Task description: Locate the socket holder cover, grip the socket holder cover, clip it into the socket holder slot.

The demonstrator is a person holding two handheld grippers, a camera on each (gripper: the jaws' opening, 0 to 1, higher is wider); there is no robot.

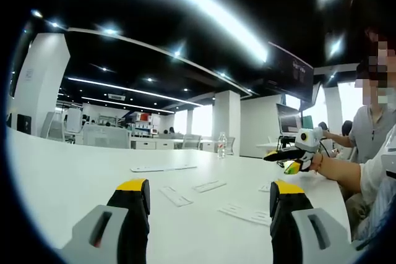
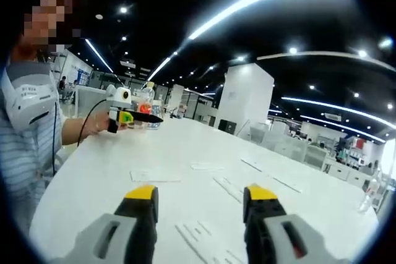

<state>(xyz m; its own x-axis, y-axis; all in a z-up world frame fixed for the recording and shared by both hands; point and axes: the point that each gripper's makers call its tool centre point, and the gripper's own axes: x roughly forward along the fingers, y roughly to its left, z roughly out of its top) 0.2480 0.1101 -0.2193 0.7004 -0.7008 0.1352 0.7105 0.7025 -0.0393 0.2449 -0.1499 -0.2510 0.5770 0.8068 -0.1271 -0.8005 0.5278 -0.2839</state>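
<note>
Nearest to us in the left gripper view, our left claw (image 1: 210, 199) stands wide open over the white surface (image 1: 68, 177), nothing between its yellow-tipped jaws. In the right gripper view our right claw (image 2: 201, 205) is parted just as wide and is likewise empty. Neither touches anything, so we judge the step in hand to be the first: finding the cover.

Just ahead of the right claw lie several flat, pale strips (image 2: 228, 188), some long and narrow, and a broader card-like piece (image 2: 154, 176) a little to the left of them. Seen from the left claw, similar strips (image 1: 176, 196) lie between and beyond the jaws, with a longer piece (image 1: 162, 167) further off. We cannot tell from here which of these is the socket holder cover and which is the holder with its slot; they are white on white and small.

To do this step well we should tip a camera down toward the strips until their edges and any groove read clearly, then choose. A thin flat part will likely need a low approach, jaws straddling its narrow width, so it doesn't skate away on the smooth top.

Further off, another person's hand holds a gripper (image 2: 124, 112) of the same kind at the surface's edge. Beyond it a bottle (image 1: 221, 144) stands near the far edge.
</note>
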